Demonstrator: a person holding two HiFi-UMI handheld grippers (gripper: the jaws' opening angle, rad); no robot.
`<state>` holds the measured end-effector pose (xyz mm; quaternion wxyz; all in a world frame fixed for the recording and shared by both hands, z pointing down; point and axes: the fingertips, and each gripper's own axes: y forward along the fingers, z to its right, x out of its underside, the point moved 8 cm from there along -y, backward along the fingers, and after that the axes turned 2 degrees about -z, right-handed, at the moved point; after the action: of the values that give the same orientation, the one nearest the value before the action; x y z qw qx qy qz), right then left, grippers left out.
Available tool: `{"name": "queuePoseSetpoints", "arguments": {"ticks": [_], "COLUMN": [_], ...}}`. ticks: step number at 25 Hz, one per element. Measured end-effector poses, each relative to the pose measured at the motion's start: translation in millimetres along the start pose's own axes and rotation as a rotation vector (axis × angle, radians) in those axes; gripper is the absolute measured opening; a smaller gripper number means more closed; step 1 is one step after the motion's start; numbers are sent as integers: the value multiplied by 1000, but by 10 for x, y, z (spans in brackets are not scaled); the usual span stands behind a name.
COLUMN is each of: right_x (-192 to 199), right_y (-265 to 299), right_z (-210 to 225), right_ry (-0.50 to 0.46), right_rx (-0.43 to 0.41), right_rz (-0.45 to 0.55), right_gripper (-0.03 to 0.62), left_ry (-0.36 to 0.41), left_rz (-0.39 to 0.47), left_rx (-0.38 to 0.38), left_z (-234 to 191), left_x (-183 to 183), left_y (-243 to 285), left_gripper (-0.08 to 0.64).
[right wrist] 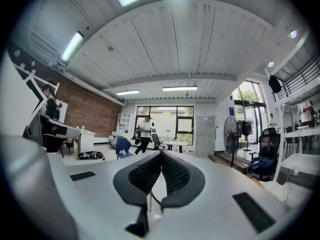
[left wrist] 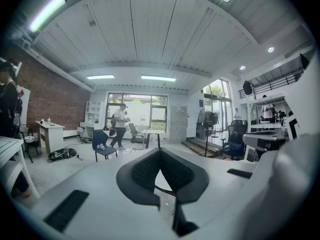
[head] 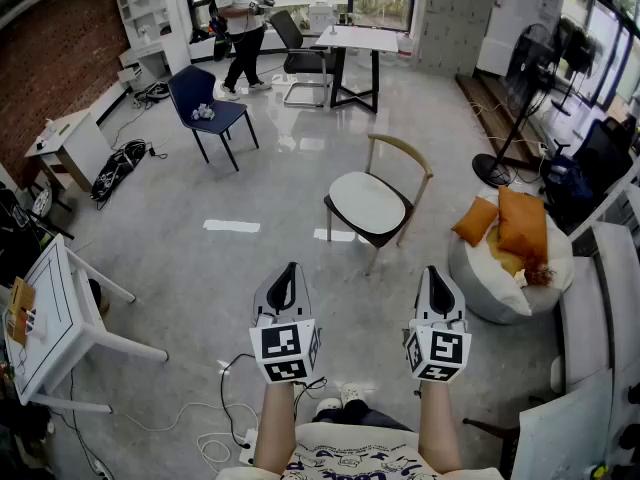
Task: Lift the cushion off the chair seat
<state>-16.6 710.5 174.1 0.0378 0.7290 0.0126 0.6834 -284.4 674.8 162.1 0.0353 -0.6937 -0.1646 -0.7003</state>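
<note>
nearest, at 6 o'clock in the head view, the print on the person's shirt is too cropped to read. just ahead, the left hand-held gripper and the right hand-held gripper are held side by side over the floor. each has its jaws pressed tip to tip with nothing between them. the cubes on them carry black-and-white square markers, not words.

the task looks not yet begun; this reads as the approach step. the white cushion lies flat on the seat of the wooden chair, at about 12 o'clock from the hand-held grippers and well apart from both.

the next move probably calls for walking up to the chair and parting the jaws. one hand-held gripper, or both, would then need to come in low at the cushion's edge to pinch it. the cushion looks thin and may sag.

at 2 o'clock sits a beanbag with orange pillows. further off at 11 o'clock stands a blue chair. beyond it are a table and another person. i can read no brand or label anywhere.
</note>
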Motion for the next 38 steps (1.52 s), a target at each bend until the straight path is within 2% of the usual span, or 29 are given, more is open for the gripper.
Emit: {"name": "queuePoseSetpoints", "arguments": {"ticks": [16, 22, 26, 32, 35, 38], "right_x": [55, 127, 184, 309, 346, 401], "right_y": [260, 480, 604, 783, 926, 1084], "right_z": [441, 662, 735, 796, 865, 895], "right_ry": [21, 31, 41, 55, 72, 75], "right_rx": [11, -26, -74, -115, -129, -135], "right_rz": [2, -4, -9, -39, -51, -65], "right_gripper": [14, 16, 74, 163, 201, 225], "left_ry": [-2, -26, -41, -40, -34, -30], "left_rz": [5, 24, 24, -8, -11, -20], "left_rx": [-53, -100, -126, -150, -150, -148], "left_z": [190, 311, 379, 382, 398, 390], "left_x": [-37, -17, 52, 154, 141, 153], "left_y": [288, 461, 532, 686, 832, 988], "left_gripper": [14, 14, 21, 187, 222, 227]}}
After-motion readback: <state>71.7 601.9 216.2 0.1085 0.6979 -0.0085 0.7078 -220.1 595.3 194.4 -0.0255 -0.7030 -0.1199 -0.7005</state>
